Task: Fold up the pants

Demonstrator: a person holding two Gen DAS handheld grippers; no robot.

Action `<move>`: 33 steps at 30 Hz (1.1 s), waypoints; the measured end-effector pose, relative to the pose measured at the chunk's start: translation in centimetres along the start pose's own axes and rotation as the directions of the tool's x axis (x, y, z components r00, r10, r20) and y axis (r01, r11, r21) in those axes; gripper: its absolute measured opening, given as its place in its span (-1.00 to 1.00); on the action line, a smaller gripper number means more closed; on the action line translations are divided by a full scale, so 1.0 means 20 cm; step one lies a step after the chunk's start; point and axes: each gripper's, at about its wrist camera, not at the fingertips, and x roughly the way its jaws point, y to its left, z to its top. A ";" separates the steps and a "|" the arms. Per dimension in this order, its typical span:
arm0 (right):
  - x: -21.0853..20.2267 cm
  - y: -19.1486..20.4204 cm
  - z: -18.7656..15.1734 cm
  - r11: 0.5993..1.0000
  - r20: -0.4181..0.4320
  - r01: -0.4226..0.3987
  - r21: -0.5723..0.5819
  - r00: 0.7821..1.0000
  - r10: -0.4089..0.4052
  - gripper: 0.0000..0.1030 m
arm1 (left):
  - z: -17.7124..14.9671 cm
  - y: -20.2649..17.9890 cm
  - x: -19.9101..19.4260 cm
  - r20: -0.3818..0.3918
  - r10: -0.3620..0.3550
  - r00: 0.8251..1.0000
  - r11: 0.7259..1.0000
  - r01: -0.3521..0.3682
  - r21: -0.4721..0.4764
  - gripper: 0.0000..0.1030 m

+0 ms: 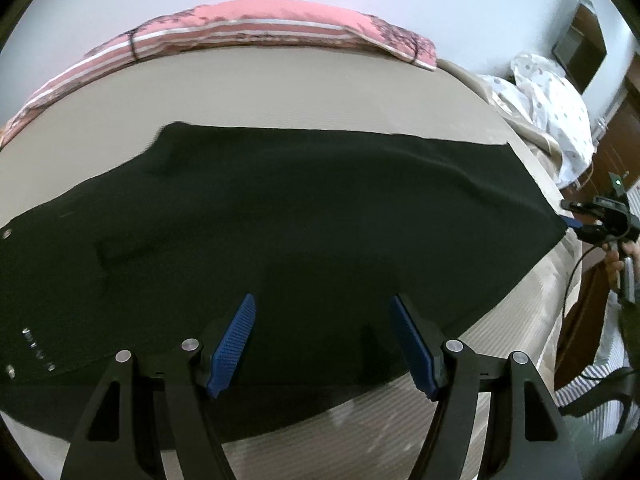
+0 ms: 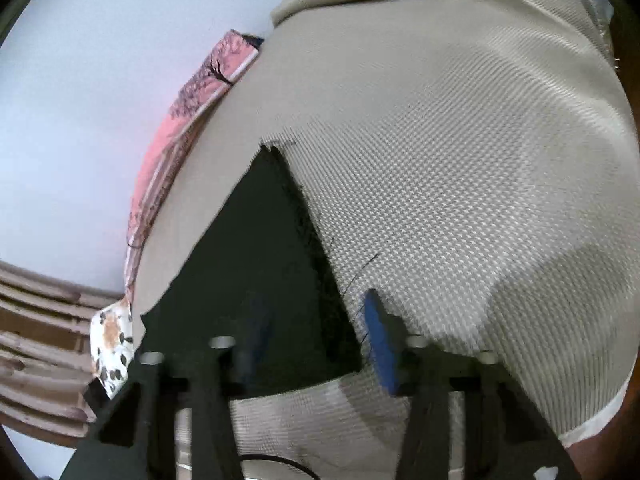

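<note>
Left gripper point(image 1: 323, 344): blue ribbed fingers point(image 1: 234, 344) spread wide above the black pants point(image 1: 280, 220), touching nothing. Right gripper point(image 2: 316, 336): fingers apart at the hem corner; whether they pinch cloth, cannot tell. The pants lie flat on the beige woven bed point(image 2: 460, 200), long axis crosswise, waistband leftward. Beyond the pants: pink striped pillow point(image 1: 280, 28), dotted white bedding point(image 1: 552, 108).

Beige woven bed point(image 1: 280, 80) under spread black pants point(image 1: 300, 220), pink pillow point(image 1: 260, 26) behind.

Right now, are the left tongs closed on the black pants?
No, the left tongs stand wide open above the black pants, gripping nothing.
</note>
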 end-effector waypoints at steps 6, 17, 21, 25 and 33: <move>0.05 -0.02 0.00 0.997 -0.028 -0.079 -0.020 0.996 0.079 -0.48 | 0.03 -0.12 0.09 -0.032 -0.019 0.999 0.999 0.020 0.038 0.36; 0.13 -0.01 -0.02 0.979 -0.047 -0.206 0.000 0.978 0.205 -0.50 | 0.00 -0.19 0.16 -0.034 0.004 0.999 0.996 -0.001 0.089 0.43; 0.19 0.04 -0.02 0.986 -0.036 -0.164 0.020 0.986 0.165 -0.81 | -0.01 -0.20 0.16 -0.030 0.011 0.999 0.995 -0.008 0.097 0.44; 0.17 0.13 -0.02 0.987 0.005 -0.161 0.030 0.987 0.161 -0.83 | 0.02 -0.16 0.13 -0.036 -0.024 0.999 0.999 0.026 0.046 0.44; 0.16 0.59 -0.03 0.968 -0.001 -0.242 -0.068 0.970 0.242 -0.83 | 0.06 0.05 -0.05 0.037 0.025 0.999 0.999 -0.024 -0.037 0.44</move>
